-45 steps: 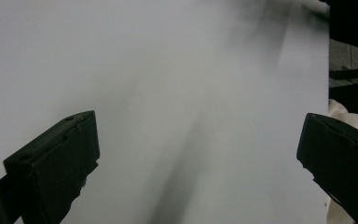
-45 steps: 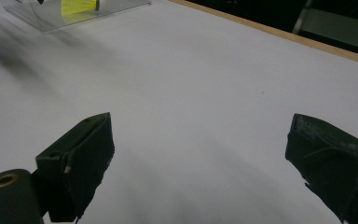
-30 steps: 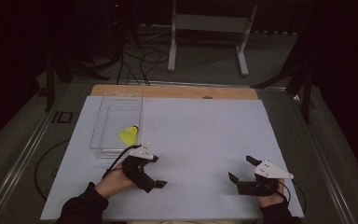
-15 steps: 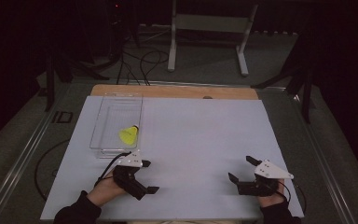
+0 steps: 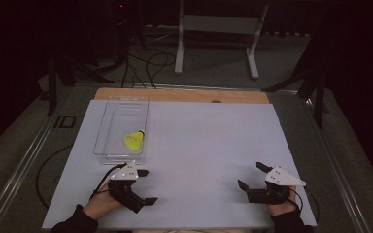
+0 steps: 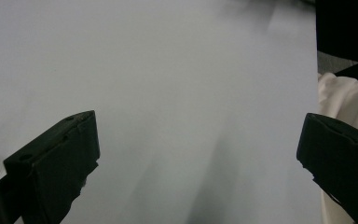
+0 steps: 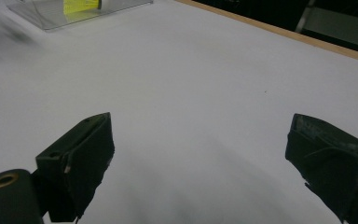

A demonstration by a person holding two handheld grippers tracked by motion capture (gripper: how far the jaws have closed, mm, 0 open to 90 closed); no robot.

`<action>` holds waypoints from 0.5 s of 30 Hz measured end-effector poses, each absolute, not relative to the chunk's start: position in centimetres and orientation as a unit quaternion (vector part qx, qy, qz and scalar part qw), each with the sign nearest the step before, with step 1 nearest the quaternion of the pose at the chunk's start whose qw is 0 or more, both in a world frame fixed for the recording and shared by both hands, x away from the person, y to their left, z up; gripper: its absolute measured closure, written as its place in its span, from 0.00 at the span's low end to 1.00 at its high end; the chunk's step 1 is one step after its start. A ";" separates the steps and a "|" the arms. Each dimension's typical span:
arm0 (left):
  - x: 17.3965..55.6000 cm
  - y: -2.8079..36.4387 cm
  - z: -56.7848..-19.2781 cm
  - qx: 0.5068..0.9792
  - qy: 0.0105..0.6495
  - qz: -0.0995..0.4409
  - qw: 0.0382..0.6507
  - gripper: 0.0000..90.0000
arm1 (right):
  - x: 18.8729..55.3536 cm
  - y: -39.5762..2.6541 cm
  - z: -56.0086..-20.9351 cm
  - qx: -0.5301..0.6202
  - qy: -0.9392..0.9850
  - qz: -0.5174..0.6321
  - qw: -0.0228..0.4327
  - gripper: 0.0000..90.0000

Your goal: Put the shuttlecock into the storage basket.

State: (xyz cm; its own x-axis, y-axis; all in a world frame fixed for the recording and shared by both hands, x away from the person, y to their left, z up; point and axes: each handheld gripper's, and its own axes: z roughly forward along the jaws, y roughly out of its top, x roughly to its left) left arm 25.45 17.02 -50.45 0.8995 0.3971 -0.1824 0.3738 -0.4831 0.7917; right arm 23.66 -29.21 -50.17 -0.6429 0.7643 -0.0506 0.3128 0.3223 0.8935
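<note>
A yellow shuttlecock (image 5: 134,141) lies in a clear plastic tray (image 5: 108,145) at the left of the white table sheet (image 5: 204,141). My left gripper (image 5: 147,186) rests near the front edge, just below the tray, open, with nothing between its jaws. In the left gripper view the left gripper (image 6: 198,140) stands wide apart over bare white sheet. My right gripper (image 5: 250,175) sits at the front right, open and holding nothing. In the right gripper view the right gripper (image 7: 198,135) faces the sheet, with the shuttlecock (image 7: 81,5) and tray (image 7: 51,18) far off at the top left.
A wooden strip (image 5: 182,94) runs along the table's far edge. Beyond it stand a metal frame's legs (image 5: 179,48) and cables (image 5: 145,63) on the floor. White cloth (image 6: 342,98) shows past the sheet's edge in the left gripper view.
My left gripper has drawn back from the tray's near edge toward the person, staying open. The right gripper has not moved.
</note>
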 end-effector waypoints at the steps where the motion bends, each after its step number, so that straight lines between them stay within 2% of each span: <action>1: 25.3 17.1 -50.5 0.861 0.224 0.015 0.457 0.00 | 23.6 -29.2 -50.2 0.347 0.776 0.468 0.241 0.09; 8: 24.6 17.8 -50.9 0.847 0.248 0.031 0.470 0.00 | 23.7 -29.3 -50.2 0.348 0.777 0.467 0.240 0.09; 15: 24.2 17.8 -51.3 0.846 0.245 0.046 0.471 0.00 | 23.7 -29.2 -50.3 0.349 0.777 0.466 0.237 0.09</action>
State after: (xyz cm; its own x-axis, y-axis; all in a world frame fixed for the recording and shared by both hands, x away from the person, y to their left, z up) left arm 24.17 17.76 -51.26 0.8755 0.4582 -0.1536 0.3720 -0.4360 0.8195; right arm 23.68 -29.23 -50.32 -0.6435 0.7642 -0.0431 0.3220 0.3213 0.8905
